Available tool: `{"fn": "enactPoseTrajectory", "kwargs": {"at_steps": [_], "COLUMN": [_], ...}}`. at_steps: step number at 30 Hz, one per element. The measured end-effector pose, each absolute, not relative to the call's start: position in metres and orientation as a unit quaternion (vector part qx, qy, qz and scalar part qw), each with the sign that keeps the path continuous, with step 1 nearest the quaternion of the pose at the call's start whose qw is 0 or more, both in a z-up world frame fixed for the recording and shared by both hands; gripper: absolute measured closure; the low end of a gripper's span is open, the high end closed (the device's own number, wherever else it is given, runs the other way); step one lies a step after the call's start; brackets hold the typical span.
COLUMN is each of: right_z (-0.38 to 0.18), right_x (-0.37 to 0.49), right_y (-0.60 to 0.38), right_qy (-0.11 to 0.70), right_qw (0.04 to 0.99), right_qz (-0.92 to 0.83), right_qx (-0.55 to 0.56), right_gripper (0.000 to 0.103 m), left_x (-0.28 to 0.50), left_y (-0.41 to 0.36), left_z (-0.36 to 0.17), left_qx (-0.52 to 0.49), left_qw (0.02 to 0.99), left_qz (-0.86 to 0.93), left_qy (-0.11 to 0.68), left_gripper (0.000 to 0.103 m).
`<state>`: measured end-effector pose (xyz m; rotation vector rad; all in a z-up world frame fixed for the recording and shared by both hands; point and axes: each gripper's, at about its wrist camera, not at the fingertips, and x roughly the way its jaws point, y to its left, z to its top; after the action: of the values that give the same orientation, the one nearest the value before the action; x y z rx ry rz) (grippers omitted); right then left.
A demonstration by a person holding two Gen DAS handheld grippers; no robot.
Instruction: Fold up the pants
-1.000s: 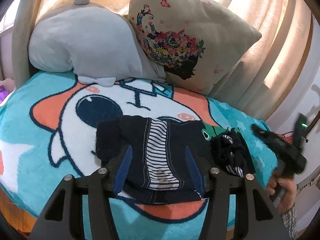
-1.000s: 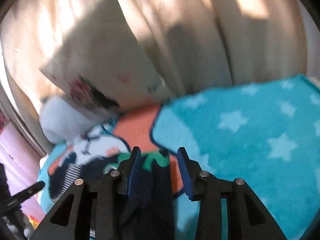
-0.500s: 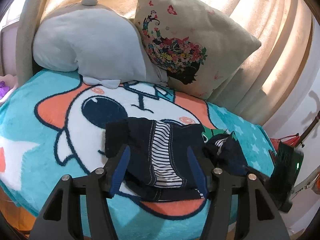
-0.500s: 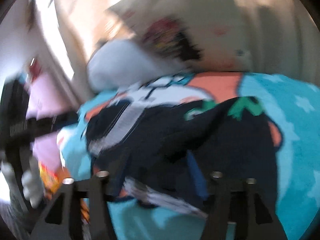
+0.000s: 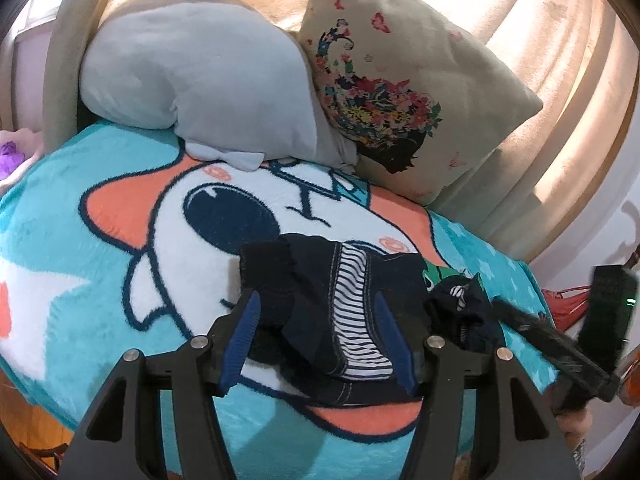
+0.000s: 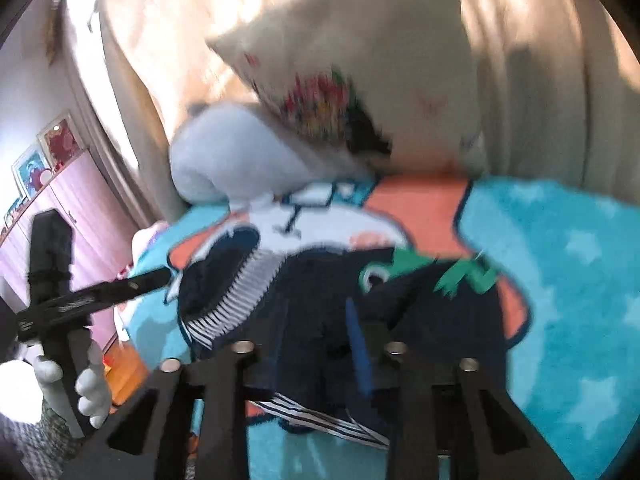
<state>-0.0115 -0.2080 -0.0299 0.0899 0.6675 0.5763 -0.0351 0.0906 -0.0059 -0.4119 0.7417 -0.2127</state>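
Dark navy pants (image 5: 340,312) with a striped lining and a green patch lie bunched on the cartoon blanket (image 5: 120,208). My left gripper (image 5: 316,324) is open and empty, hovering just in front of the pants' near edge. In the blurred right wrist view the pants (image 6: 400,308) fill the middle. My right gripper (image 6: 320,328) sits over the cloth; only one blue pad (image 6: 356,328) shows, and cloth hides the other. From the left wrist view the right gripper (image 5: 500,308) reaches the pants' crumpled right end.
A grey plush pillow (image 5: 200,76) and a beige flowered cushion (image 5: 400,92) stand at the back against beige curtains (image 5: 540,20). The bed edge runs close in front. A pink cabinet (image 6: 80,208) stands off the bed's left side.
My left gripper has drawn back a little. My right gripper has swung round from the starred part of the blanket to face the pants and moved onto their right end.
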Motion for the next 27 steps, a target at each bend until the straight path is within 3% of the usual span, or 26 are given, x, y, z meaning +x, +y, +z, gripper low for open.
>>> {"fn": "enactPoseTrajectory", "kwargs": {"at_steps": [4,7,8,10,12,16,18,19,20,27], "right_z": [-0.065,-0.063,-0.057,-0.047,-0.037,-0.021,-0.015,-0.013,-0.013,-0.009], "right_x": [0.026,0.027,0.022,0.010,-0.001,-0.007,-0.005,-0.001,0.003,0.040], "right_y": [-0.196,-0.198,-0.200,-0.202,-0.200,-0.183,-0.170,-0.161,-0.152,-0.047], "right_qy": [0.378,0.372,0.365,0.350,0.336,0.330,0.336,0.343,0.350,0.450], "right_qw": [0.892,0.894,0.896,0.902,0.910,0.904,0.893,0.886,0.880,0.805], "right_qz": [0.243,0.243,0.247,0.246,0.241,0.272,0.297,0.310,0.319,0.386], "right_qx": [0.041,0.057,0.063,0.059,0.047,0.031,0.030,0.031,0.032,-0.035], "right_gripper": [0.075,0.074,0.072,0.055,0.046,0.042,0.038,0.035,0.035,0.027], "left_x": [-0.038,-0.042,-0.043,-0.043,-0.040,-0.040,-0.043,-0.044,-0.045,-0.053], "left_y": [0.094,0.101,0.104,0.114,0.122,0.137,0.145,0.148,0.150,0.169], "left_z": [-0.005,-0.002,-0.001,-0.003,-0.007,-0.016,-0.019,-0.020,-0.021,-0.034], "left_qx": [-0.196,-0.188,-0.188,-0.196,-0.205,-0.213,-0.212,-0.211,-0.210,-0.230], "left_qw": [0.910,0.915,0.917,0.918,0.914,0.910,0.910,0.909,0.909,0.901], "left_qz": [-0.094,-0.080,-0.074,-0.061,-0.053,-0.028,-0.017,-0.014,-0.014,-0.015], "left_qy": [0.354,0.347,0.344,0.340,0.345,0.354,0.357,0.358,0.361,0.369], "left_gripper": [0.044,0.044,0.040,0.037,0.037,0.037,0.045,0.060,0.066,0.065]}}
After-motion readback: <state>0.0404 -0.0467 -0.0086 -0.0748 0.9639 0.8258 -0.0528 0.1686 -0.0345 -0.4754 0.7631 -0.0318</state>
